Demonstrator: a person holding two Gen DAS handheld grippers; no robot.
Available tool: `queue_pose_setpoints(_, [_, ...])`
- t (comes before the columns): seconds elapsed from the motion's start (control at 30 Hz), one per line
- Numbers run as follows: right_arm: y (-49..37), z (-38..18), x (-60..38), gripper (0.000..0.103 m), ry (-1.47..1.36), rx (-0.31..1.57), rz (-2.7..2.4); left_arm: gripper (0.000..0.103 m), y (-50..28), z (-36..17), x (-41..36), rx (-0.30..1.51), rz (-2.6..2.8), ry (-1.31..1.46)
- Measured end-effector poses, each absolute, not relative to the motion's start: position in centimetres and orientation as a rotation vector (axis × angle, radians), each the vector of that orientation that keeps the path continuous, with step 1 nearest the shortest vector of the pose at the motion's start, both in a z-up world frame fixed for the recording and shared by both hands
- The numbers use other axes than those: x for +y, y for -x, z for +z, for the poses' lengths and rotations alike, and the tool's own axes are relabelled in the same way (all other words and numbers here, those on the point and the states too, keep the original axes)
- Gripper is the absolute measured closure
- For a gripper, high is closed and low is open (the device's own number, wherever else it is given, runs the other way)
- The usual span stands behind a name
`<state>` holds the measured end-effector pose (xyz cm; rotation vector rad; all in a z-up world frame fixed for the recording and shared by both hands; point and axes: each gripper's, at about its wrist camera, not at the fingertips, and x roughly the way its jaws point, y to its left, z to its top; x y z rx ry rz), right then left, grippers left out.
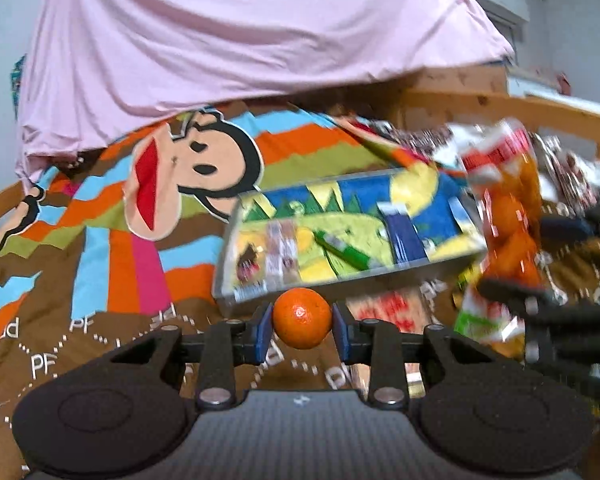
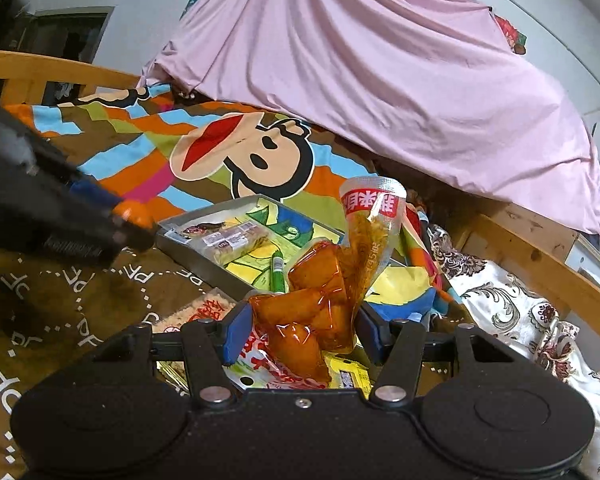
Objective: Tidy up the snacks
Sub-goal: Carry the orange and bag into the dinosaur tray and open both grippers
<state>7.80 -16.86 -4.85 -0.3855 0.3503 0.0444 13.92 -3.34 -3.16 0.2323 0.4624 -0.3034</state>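
- Left wrist view: the left gripper (image 1: 302,324) has its blue-padded fingers (image 1: 263,330) clamped on a small, round, glossy orange (image 1: 301,322), lifted above the brown printed bedspread (image 1: 100,240).
- Just beyond it lies a shallow rectangular metal tray (image 1: 340,276) with a bright cartoon lining; its near edge is close to the fruit. Bare bedspread stretches left.
- Right wrist view: the right gripper (image 2: 298,330) squeezes a crinkly clear snack bag (image 2: 324,280) of amber-orange pieces between its fingers (image 2: 236,332), over the tray's (image 2: 188,248) near corner.
- A smooth pink sheet (image 2: 360,80) drapes behind; a wooden bed rail (image 2: 540,264) bounds the right.
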Motion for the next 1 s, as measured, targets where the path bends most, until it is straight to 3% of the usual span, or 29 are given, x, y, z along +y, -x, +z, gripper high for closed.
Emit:
queue_pose_setpoints(0.6, [-15.7,-2.0,-20.6,0.044,0.281,0.179,-0.132,0.068,-25.0,-4.0,-5.3,0.378,-0.323,0.032])
queue_pose_setpoints(1.0, [-22.7,-5.5,-25.3,0.044,0.055,0.316,-0.279,0.068,-29.0,-8.7,-7.9,0.461,-0.349,-0.003])
